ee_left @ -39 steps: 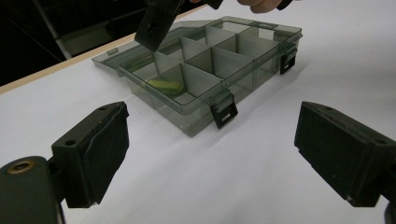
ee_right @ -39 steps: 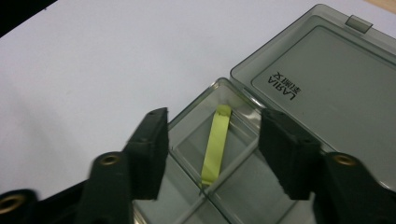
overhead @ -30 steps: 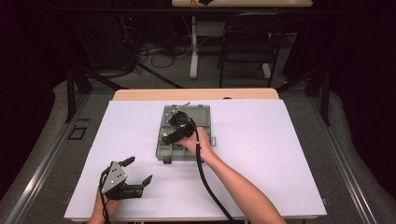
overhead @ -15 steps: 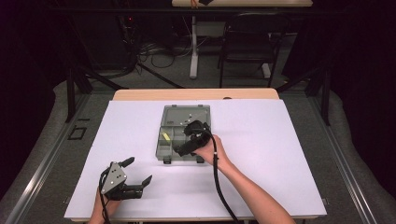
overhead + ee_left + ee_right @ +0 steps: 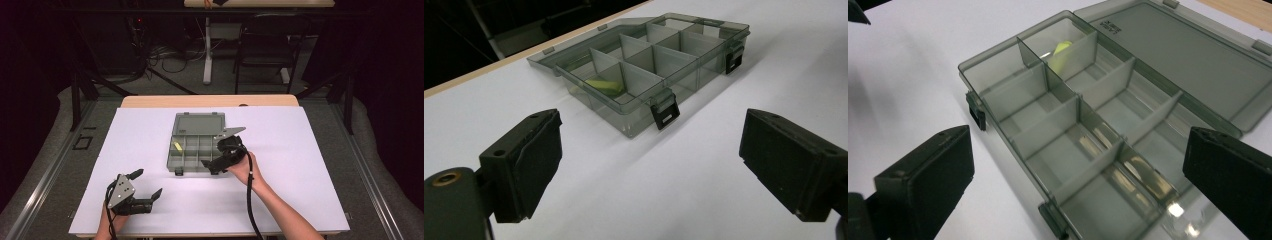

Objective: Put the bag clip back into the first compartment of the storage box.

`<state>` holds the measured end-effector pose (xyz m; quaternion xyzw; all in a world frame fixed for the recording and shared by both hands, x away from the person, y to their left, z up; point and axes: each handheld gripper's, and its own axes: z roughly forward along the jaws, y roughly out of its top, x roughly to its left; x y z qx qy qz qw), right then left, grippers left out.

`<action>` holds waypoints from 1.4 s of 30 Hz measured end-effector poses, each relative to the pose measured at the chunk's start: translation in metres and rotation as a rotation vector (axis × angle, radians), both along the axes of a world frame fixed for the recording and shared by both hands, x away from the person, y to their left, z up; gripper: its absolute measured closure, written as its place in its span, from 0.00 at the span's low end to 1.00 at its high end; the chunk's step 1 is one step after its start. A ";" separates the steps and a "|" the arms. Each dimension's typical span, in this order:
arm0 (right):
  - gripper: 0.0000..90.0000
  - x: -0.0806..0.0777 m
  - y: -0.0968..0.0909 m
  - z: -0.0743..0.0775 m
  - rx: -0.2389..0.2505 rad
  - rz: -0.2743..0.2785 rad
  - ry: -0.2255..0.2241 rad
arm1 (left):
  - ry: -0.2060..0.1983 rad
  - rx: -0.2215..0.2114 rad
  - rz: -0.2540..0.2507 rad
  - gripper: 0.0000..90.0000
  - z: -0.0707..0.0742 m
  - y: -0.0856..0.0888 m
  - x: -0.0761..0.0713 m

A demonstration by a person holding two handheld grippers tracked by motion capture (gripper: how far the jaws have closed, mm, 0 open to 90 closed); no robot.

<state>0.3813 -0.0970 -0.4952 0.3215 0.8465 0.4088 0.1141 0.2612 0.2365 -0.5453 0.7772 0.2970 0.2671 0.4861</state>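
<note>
Item: compartment box [image 5: 196, 145], lid laid flat open, centre of frame on my white counter [image 5: 310, 165]; a yellow-green piece [image 5: 176, 146] lies in its far-left compartment, identity unclear. My right tongs [image 5: 218, 157], released, jaws spread, hover at the box's lower-right corner, forearm angling in from bottom right. My left tongs [image 5: 146, 185], released, sit lower left.

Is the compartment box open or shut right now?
Open: the compartment box has its lid folded back flat on the table, dividers exposed.
</note>
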 end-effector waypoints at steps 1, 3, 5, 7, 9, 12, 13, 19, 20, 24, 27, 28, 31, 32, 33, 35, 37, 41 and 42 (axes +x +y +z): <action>0.00 -0.003 -0.005 -0.001 0.006 -0.002 -0.004 | 0.000 -0.003 0.000 0.11 0.000 -0.001 0.000; 0.00 -0.008 -0.013 -0.002 0.008 -0.010 -0.011 | 0.001 -0.001 -0.007 0.11 0.000 -0.002 0.001; 0.00 -0.013 -0.021 -0.003 0.012 -0.022 -0.022 | 0.002 0.001 -0.009 0.11 0.000 -0.002 0.002; 0.00 -0.017 -0.028 -0.004 0.018 -0.027 -0.033 | 0.003 -0.001 -0.012 0.11 0.000 -0.003 0.002; 0.00 -0.023 -0.037 -0.005 0.023 -0.038 -0.051 | 0.003 -0.001 -0.014 0.11 0.000 -0.003 0.003; 0.00 -0.030 -0.048 -0.007 0.016 -0.043 -0.073 | 0.004 -0.002 -0.014 0.11 -0.001 -0.003 0.003; 0.00 -0.032 -0.051 -0.007 0.022 -0.045 -0.080 | 0.004 -0.001 -0.014 0.11 0.000 -0.003 0.003; 0.00 -0.047 -0.072 -0.012 0.037 -0.057 -0.130 | 0.006 -0.001 -0.011 0.11 -0.001 -0.003 0.002; 0.00 -0.049 -0.075 -0.013 0.041 -0.062 -0.141 | 0.006 -0.003 -0.010 0.11 -0.001 -0.003 0.002; 0.00 -0.061 -0.089 -0.017 0.049 -0.076 -0.176 | 0.008 0.000 -0.011 0.11 -0.001 -0.003 0.003; 0.00 -0.067 -0.097 -0.021 0.059 -0.079 -0.190 | 0.008 0.000 -0.010 0.11 -0.001 -0.003 0.003; 0.00 -0.070 -0.099 -0.022 0.056 -0.080 -0.192 | 0.008 0.000 -0.010 0.11 -0.001 -0.003 0.003; 0.00 -0.077 -0.104 -0.026 0.057 -0.078 -0.213 | 0.009 0.000 -0.010 0.11 -0.001 -0.003 0.003; 0.00 -0.079 -0.106 -0.027 0.056 -0.077 -0.218 | 0.009 0.000 -0.010 0.11 -0.001 -0.003 0.002; 0.00 -0.082 -0.108 -0.029 0.055 -0.076 -0.227 | 0.010 0.000 -0.010 0.11 -0.001 -0.003 0.003; 0.00 -0.086 -0.111 -0.031 0.058 -0.069 -0.236 | 0.010 0.000 -0.010 0.11 -0.001 -0.003 0.002; 0.00 -0.092 -0.114 -0.034 0.061 -0.070 -0.262 | 0.010 0.002 -0.012 0.11 -0.001 -0.002 0.002; 0.00 -0.102 -0.119 -0.038 0.055 -0.071 -0.314 | 0.011 0.000 -0.011 0.11 -0.001 -0.002 0.002; 0.00 -0.104 -0.120 -0.039 0.057 -0.074 -0.324 | 0.010 0.000 -0.011 0.11 -0.002 -0.002 0.002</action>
